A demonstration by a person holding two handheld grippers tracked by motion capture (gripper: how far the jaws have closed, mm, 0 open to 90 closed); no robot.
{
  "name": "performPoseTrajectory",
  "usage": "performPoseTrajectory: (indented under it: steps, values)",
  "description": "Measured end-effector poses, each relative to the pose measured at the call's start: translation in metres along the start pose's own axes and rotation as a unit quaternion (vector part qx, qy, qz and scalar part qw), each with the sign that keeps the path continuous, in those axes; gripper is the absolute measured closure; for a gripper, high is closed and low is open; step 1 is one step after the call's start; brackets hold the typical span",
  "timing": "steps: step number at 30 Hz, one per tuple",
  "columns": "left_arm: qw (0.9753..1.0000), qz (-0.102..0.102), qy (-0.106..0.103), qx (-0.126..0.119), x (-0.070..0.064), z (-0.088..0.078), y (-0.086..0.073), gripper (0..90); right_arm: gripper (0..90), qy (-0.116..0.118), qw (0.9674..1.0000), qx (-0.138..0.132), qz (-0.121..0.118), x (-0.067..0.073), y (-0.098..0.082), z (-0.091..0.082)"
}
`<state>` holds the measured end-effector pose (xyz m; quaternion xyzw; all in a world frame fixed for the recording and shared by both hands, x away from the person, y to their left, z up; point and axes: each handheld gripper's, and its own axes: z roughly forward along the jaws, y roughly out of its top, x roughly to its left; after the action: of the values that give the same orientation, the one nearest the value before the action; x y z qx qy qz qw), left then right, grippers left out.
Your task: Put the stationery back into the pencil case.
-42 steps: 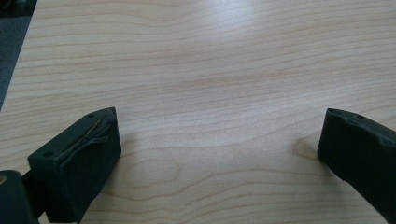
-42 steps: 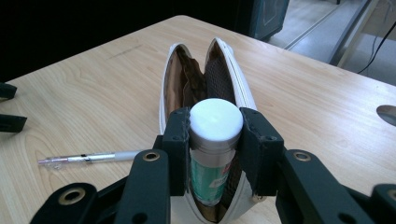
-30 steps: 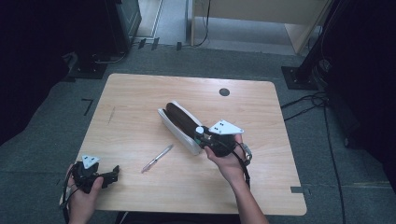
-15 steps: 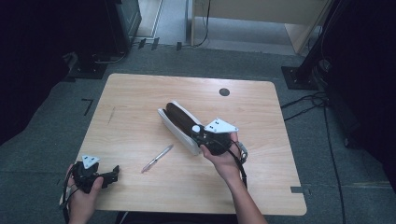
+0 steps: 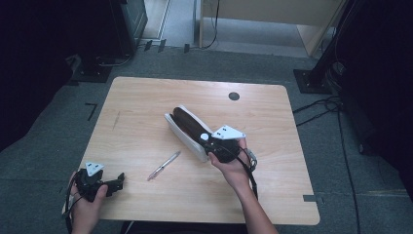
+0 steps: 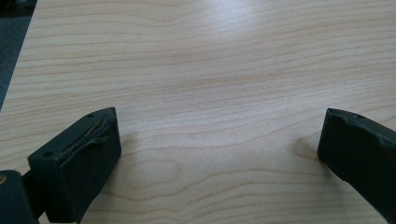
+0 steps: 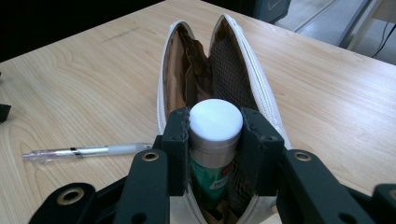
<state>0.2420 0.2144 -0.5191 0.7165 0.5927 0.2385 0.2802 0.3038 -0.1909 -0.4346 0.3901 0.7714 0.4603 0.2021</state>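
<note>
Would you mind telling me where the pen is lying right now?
In the high view the pen lies on the table near its front middle, left of the open pouch and right of the left gripper.

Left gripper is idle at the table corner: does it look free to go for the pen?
Probably yes. The left gripper has its fingers open with nothing between them, and bare table lies between it and the pen. The right gripper is busy at the pouch.

Black right claw (image 7: 215, 154), screw holes; grey three-cornered plate (image 5: 228, 132).
</note>
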Motion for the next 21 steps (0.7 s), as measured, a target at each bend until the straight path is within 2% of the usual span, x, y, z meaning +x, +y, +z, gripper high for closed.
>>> performPoseTrajectory:
  steps: [4,9,13,18,21]
  values:
    - [1.0000,0.000,0.000,0.000,0.000,0.000,0.000,0.0,65.3,-0.001,0.9999,-0.008,0.006,-0.001,0.001,-0.001]
    - [1.0000,0.000,0.000,0.000,0.000,0.000,0.000,0.0,72.3,-0.006,0.9999,-0.014,0.006,-0.001,0.002,-0.004]
    - [1.0000,-0.001,0.000,0.000,0.000,0.000,0.000,0.0,79.8,-0.001,0.9997,-0.022,0.008,0.000,0.002,-0.010]
    - [1.0000,-0.001,0.000,-0.001,0.000,0.000,0.000,0.0,86.4,0.002,1.0000,-0.005,-0.006,0.004,-0.002,-0.013]
    - [1.0000,0.000,0.000,0.000,0.000,0.000,0.000,0.0,87.6,0.004,1.0000,0.003,-0.006,0.006,-0.009,-0.012]
